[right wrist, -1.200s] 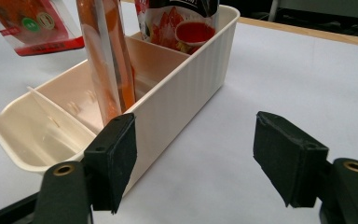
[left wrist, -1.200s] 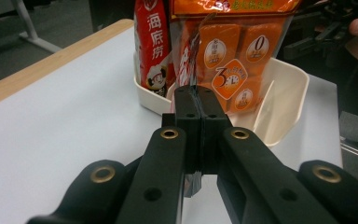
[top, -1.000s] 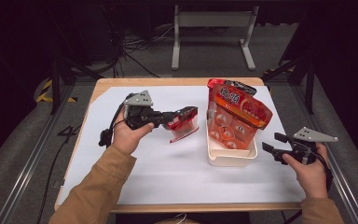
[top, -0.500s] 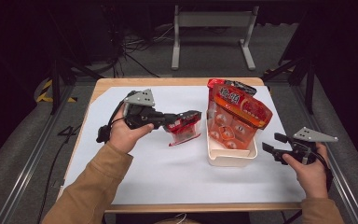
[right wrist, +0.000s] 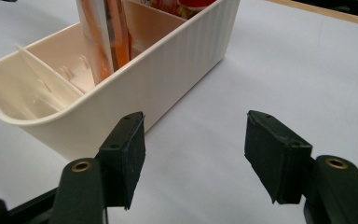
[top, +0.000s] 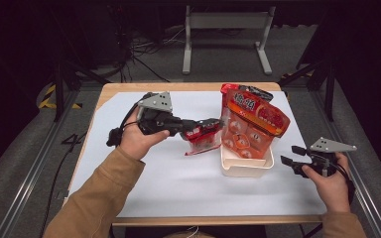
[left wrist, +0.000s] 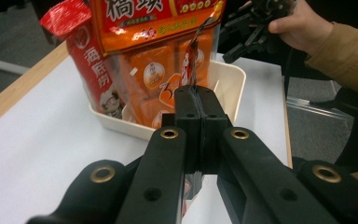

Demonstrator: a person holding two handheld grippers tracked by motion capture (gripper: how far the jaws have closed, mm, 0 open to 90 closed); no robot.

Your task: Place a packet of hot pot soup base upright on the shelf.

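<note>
High view: left gripper (top: 206,130) clamps a red packet (top: 202,140) just left of the bin (top: 245,167); right gripper (top: 290,155) hangs beside the bin, jaws apart, just closing.
Left gripper view: jaws pinch the packet's edge (left wrist: 192,56).
Right gripper view: nothing between the pads (right wrist: 128,154).

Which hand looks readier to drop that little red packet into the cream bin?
Left, probably. Its tongs are shut on the red packet right beside the cream bin. The right tongs sit open and empty on the bin's other side.
</note>
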